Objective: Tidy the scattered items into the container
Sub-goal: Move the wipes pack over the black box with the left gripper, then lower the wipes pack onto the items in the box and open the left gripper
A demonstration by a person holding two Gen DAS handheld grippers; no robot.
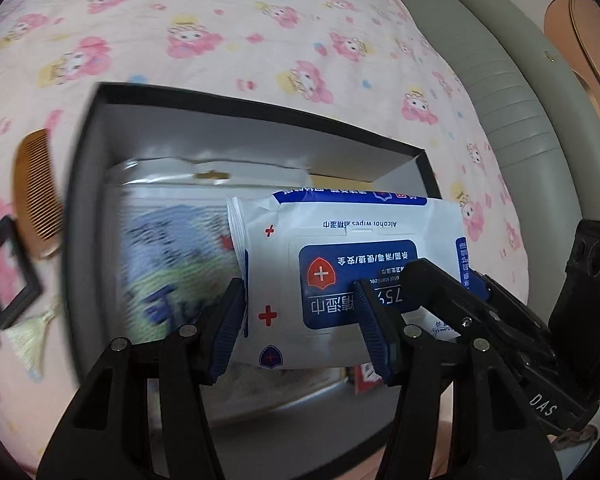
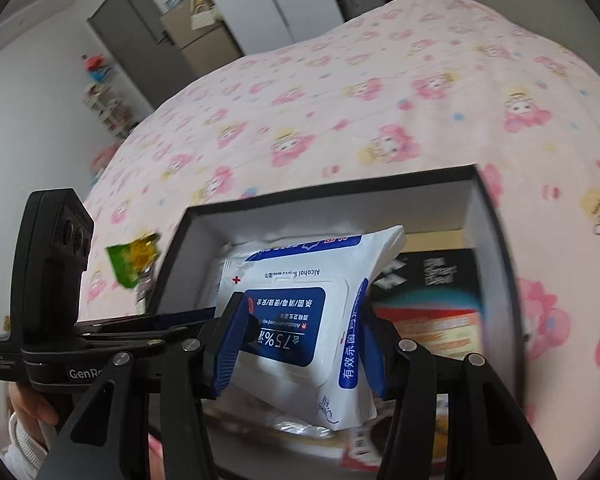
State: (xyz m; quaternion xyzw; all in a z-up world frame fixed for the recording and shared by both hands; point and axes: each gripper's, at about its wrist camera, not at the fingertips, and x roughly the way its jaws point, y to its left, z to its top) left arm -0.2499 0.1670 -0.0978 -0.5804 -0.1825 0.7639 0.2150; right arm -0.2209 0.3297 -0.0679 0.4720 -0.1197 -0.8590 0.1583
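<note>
- Both grippers, left gripper [image 1: 304, 316] and right gripper [image 2: 300, 344], are seen part-closed on the wipes pack [image 1: 340, 272], each clamping one end.
- Beneath everything, the pink patterned bedspread [image 1: 260, 40] is spread.
- On it, the open box [image 1: 80, 184] is set, packets already inside.
- Over the box, the wipes pack is held.
- Beside the box, a comb [image 1: 36, 188] is left.
</note>
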